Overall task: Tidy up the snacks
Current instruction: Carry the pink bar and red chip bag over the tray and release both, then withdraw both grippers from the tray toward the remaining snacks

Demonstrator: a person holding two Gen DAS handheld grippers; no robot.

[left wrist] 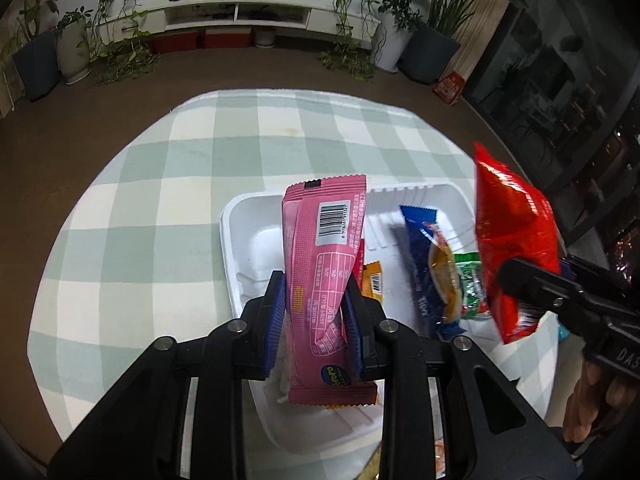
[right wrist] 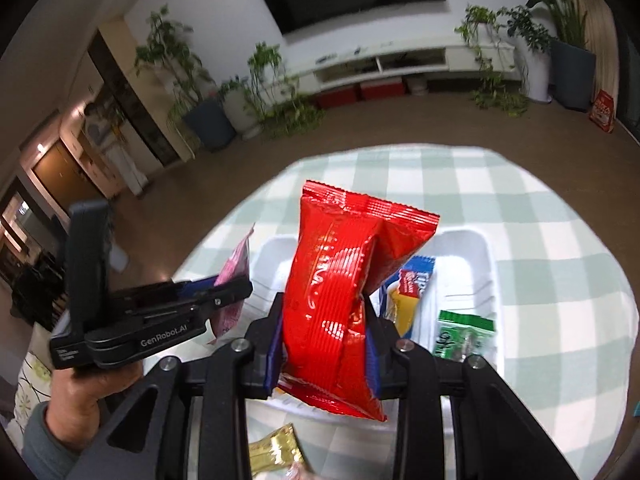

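We've got a snack in each gripper, both held up over the white tray on the checked cloth, prob so each can drop straight into its own section w/o dragging across what's already in. Left gripper: blue pads pinching the pink bar around its lower half, bar upright w/ barcode side facing cam, so it hangs long-ways above the tray's left compartment, which looks mostly bare. Right gripper: fingers clamped on the red bag at its lower middle; the bag is puffy and crumpled in at the pinch, so we'd judge the grip firm enough but easy to slip on the glossy film. Red bag sits to the right of the pink bar, apart from it, so the two don't collide. Already in the tray's right part: blue pack, a yellow-clear pack and green pack, lying side by side; an orange pack sits just behind the pink bar. A gold pack lies near us, off the tray, not yet sorted. Judgement: mid-task, placing step next.
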